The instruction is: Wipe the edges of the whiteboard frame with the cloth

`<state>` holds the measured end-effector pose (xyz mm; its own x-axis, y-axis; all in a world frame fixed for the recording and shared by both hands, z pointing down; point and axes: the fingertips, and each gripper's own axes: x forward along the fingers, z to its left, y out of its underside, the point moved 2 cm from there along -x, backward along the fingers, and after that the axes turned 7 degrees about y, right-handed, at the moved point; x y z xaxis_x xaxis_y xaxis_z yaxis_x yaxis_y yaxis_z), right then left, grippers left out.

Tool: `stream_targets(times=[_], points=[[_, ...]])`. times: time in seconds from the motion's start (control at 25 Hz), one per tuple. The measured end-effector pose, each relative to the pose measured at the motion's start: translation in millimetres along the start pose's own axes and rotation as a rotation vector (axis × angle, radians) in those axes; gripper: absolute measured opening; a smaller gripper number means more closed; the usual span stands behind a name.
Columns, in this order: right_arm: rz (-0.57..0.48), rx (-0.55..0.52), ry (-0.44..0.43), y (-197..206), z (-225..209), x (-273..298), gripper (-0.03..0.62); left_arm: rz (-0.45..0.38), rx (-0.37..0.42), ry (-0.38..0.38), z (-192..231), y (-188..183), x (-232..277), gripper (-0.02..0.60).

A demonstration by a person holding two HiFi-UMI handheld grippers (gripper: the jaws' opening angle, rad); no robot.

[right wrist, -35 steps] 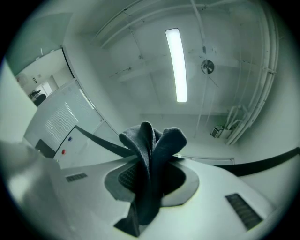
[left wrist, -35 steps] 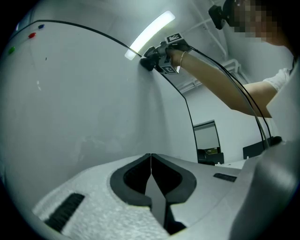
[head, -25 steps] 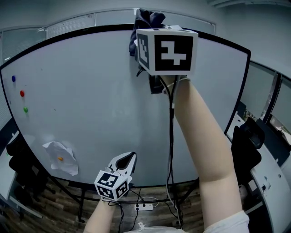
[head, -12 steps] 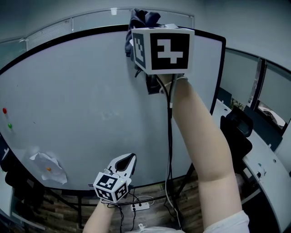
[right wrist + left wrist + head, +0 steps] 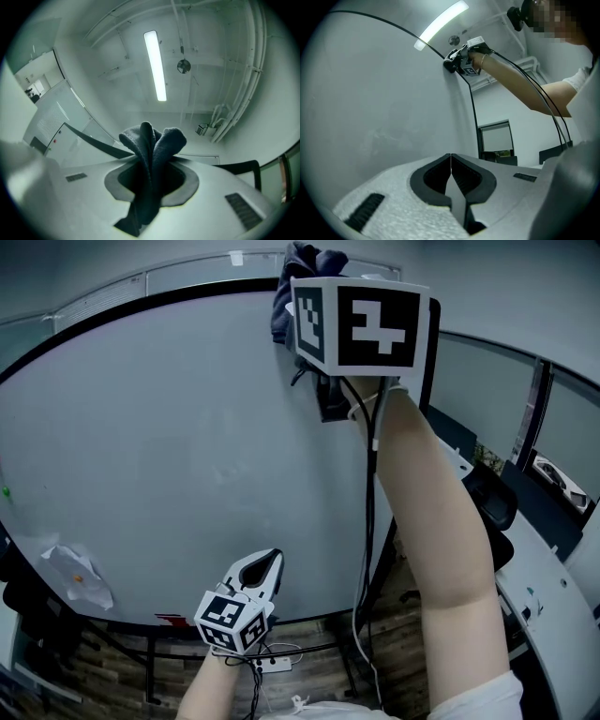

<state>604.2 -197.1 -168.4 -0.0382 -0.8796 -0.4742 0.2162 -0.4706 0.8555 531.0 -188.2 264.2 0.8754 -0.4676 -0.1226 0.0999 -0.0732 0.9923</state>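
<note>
Since a second ago the whiteboard has slid left across the head view, as the right gripper carried the cloth along the black frame toward the board's top right corner. That gripper, raised at 12 o'clock, is clamped on the dark cloth, whose folds bunch out past its tips at the frame's top edge. At 6 o'clock the left gripper hangs before the board's lower edge, jaws pressed together on nothing, with a crumpled paper at 8 o'clock.
</note>
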Motion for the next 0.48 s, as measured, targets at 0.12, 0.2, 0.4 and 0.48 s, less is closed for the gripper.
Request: stream_targets(times=[0.12, 0.2, 0.4, 0.48], points=[[-0.003, 0.004, 0.02, 3.4, -33.7, -4.7, 0.072, -0.018, -0.005, 0.007, -12.8, -1.4, 24.7, 0.02], [-0.003, 0.009, 0.028, 5.9, -55.0, -7.8, 0.072, -0.016, 0.0, 0.016, -23.1, -1.1, 40.3, 0.02], [-0.01, 0.005, 0.057, 9.2, -98.5, -14.0, 0.072, -0.006, 0.001, 0.051, -47.2, 4.4, 75.6, 0.02], [-0.013, -0.002, 0.08, 10.3, -115.5, -16.6, 0.072, -0.006, 0.002, 0.062, -54.2, 5.8, 87.0, 0.02]])
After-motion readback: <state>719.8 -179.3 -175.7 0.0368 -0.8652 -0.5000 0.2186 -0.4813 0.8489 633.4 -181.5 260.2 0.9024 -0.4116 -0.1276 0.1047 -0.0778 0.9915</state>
